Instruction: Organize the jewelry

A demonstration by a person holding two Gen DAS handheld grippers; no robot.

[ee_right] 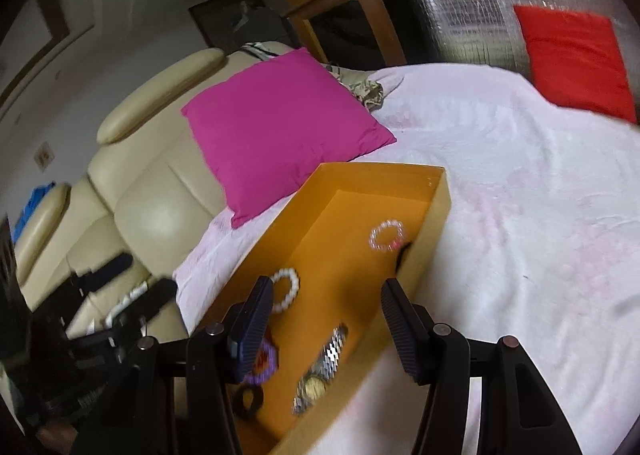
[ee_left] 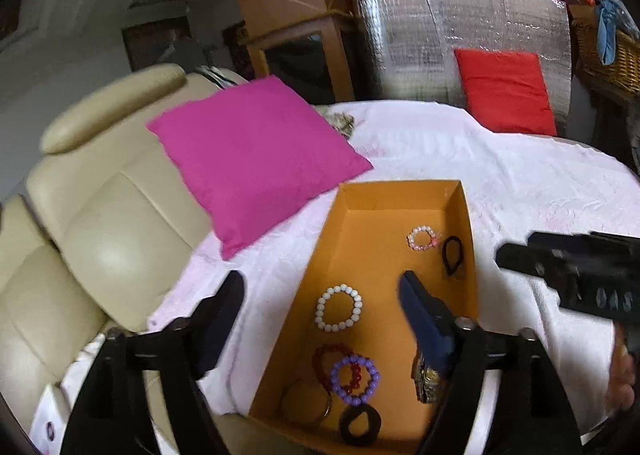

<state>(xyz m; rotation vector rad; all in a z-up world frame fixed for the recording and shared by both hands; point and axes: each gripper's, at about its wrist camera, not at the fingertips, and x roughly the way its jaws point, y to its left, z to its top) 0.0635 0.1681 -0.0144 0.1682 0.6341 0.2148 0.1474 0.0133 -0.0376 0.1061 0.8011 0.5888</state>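
Note:
An open orange box (ee_left: 352, 195) lies on a pale pink blanket. Inside are a white bead bracelet (ee_left: 339, 307), a pink-and-white bracelet (ee_left: 421, 239), a black hair tie (ee_left: 453, 256), purple (ee_left: 355, 378) and red (ee_left: 332, 355) bead bracelets, a bangle (ee_left: 306, 401), a black scrunchie (ee_left: 359, 425) and a metal watch (ee_right: 324, 367). My left gripper (ee_left: 322, 287) hangs open above the box's left wall, holding nothing. Above the box's near end my right gripper (ee_right: 326, 289) is open and empty too, with the watch below it.
A magenta cushion (ee_left: 256, 159) leans on a cream leather sofa (ee_left: 108, 223) just left of the box. The blanket (ee_right: 520, 195) spreads wide to the right. A red cushion (ee_left: 506, 91) stands against a silver foil panel (ee_left: 460, 23) at the back, beside a wicker basket (ee_left: 608, 59).

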